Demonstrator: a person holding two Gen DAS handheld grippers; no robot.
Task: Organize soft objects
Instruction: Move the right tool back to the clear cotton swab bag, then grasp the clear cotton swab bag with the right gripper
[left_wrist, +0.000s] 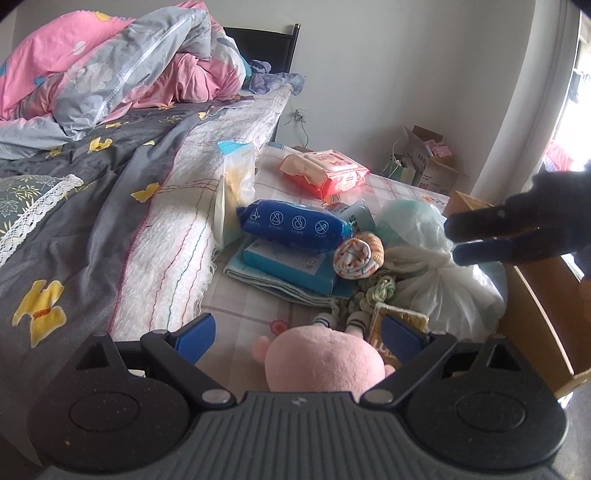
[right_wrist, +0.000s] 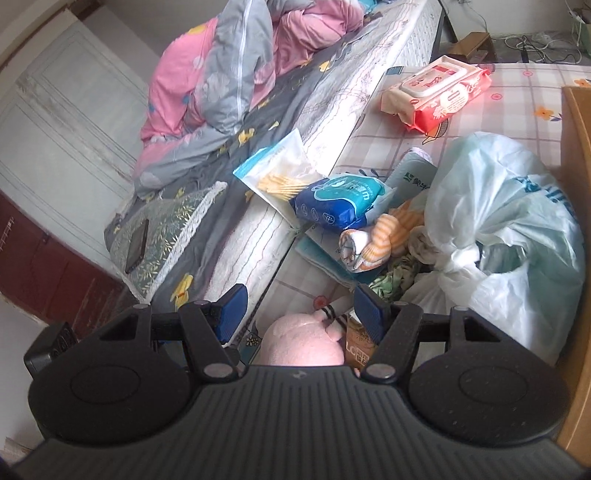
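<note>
Left wrist view showed your bed (left_wrist: 110, 221) from 7 to 12 o'clock, the white plastic bag (left_wrist: 439, 280) at 3 o'clock, and the pink plush toy (left_wrist: 325, 365) at 6 o'clock between your left gripper's (left_wrist: 297, 338) parted, empty fingers. Your right gripper (right_wrist: 297, 310) also stood apart, empty.

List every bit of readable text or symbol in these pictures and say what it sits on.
"LC": brown box beside the pink plush.
Four round prohibition-style symbols, no words: blue pack.
Print on the red wipes pack, the white plastic bag and the green pouch: too blurred to read.
</note>
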